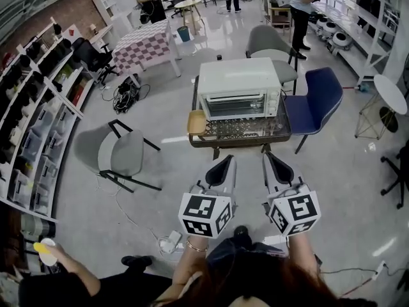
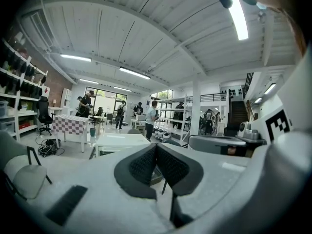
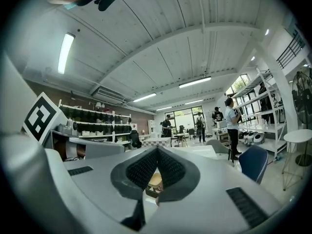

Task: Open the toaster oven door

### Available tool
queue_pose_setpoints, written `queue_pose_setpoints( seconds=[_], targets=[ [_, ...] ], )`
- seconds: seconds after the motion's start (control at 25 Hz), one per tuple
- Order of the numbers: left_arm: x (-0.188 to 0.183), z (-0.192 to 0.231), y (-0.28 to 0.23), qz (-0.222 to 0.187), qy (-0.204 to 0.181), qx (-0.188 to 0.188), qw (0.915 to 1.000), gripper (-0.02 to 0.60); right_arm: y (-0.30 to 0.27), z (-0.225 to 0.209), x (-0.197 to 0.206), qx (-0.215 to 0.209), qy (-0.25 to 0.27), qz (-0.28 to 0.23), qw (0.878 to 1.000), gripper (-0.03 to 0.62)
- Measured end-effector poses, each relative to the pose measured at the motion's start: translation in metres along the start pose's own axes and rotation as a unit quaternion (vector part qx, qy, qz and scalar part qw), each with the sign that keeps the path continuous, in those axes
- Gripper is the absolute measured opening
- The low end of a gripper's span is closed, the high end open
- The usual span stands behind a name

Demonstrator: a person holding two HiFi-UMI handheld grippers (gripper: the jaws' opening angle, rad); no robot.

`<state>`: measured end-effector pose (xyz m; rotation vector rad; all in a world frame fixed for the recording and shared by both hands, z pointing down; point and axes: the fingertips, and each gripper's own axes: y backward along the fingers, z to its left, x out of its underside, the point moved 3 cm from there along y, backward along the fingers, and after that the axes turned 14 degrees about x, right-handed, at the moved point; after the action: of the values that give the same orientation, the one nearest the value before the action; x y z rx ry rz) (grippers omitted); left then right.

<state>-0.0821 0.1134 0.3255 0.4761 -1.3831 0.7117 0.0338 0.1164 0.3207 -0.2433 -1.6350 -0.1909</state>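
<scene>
Low table (image 1: 281,135) ahead; toaster oven (image 1: 238,88) on top, front toward person.
Oven door (image 1: 240,106) closed, flush with front. Handle too small to make out.
Progress: nothing done; approach, catch on door and swing-open all left.
Left gripper (image 1: 225,165) and right gripper (image 1: 271,162) side by side, well short of table, touching nothing.
Both jaw pairs pressed together tip to tip, empty.

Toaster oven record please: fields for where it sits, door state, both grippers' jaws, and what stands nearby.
toaster oven: on the low table
door: closed
left gripper: jaws together, empty, short of the table
right gripper: jaws together, empty, short of the table
nearby: blue chair right of the table
</scene>
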Motion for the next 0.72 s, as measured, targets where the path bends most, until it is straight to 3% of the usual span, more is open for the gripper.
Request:
queue_pose_setpoints(
  seconds=[0.72],
  targets=[
    [-0.009,0.055,-0.004,-0.007,0.009,0.024,0.9997,0.014,-0.05,0.019,0.001,0.029,0.012,-0.006,0.999,0.0]
  ],
)
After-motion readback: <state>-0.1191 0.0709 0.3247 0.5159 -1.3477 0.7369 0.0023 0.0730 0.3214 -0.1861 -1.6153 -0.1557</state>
